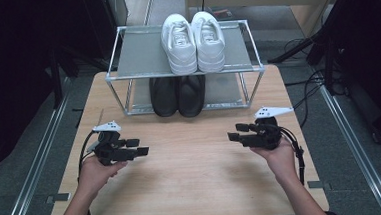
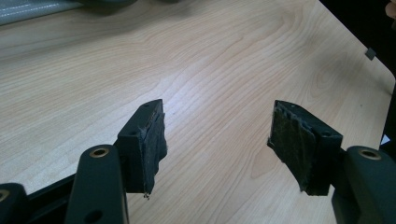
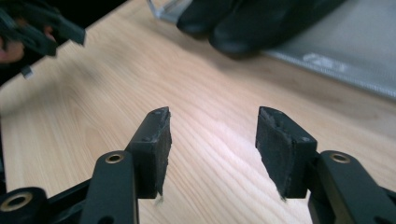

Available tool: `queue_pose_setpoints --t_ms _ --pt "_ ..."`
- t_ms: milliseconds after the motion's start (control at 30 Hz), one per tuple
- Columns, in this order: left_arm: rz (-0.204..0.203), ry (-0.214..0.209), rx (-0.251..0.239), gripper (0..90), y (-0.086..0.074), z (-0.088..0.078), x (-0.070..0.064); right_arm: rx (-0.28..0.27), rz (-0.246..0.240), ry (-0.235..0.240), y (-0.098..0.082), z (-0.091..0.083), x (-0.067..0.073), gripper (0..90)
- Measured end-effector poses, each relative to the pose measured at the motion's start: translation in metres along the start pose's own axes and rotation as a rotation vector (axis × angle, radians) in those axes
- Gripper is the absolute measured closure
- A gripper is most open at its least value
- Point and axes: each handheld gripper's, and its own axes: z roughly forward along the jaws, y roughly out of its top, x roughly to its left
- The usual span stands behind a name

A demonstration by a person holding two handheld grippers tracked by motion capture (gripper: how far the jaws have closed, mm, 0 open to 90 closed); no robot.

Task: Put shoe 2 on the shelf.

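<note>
Grippers apart above a bare table, shoes on the rack beyond

Shoes sit on the metal rack (image 1: 256, 69) at the far middle of the table (image 1: 192, 162). The black shoes (image 1: 177, 94) stand side by side on its lower shelf, toes toward the near side, and they are the pair closest to the grippers. Directly above them, on the upper shelf, the white sneakers (image 1: 193, 41) stand side by side with toes also pointing near.

In the right gripper view the black shoes (image 3: 243, 23) show at the far top, resting on the grey shelf, well apart from that gripper's jaws.

The left gripper (image 1: 140, 146) is held in the left hand (image 1: 96, 173) over the near left of the table, pointing toward the middle. Its jaws stand wide apart with nothing between them; in its own view, bare wood lies between the pads (image 2: 154, 140).

The right gripper (image 1: 234, 132) is held in the right hand (image 1: 281, 159) over the near right, pointing toward the middle and facing the other. Its jaws are also spread apart and empty, with wood grain between the pads (image 3: 275, 144).

The two grippers are well apart, with bare table between them.
</note>
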Motion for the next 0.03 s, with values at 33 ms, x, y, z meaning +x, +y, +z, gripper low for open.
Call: queue_pose_setpoints --t_ms 33 --pt "0.003 0.003 -0.002 35.4 0.0001 0.0002 -0.0002 0.002 0.003 0.003 -0.0018 -0.0003 -0.0004 46.1"
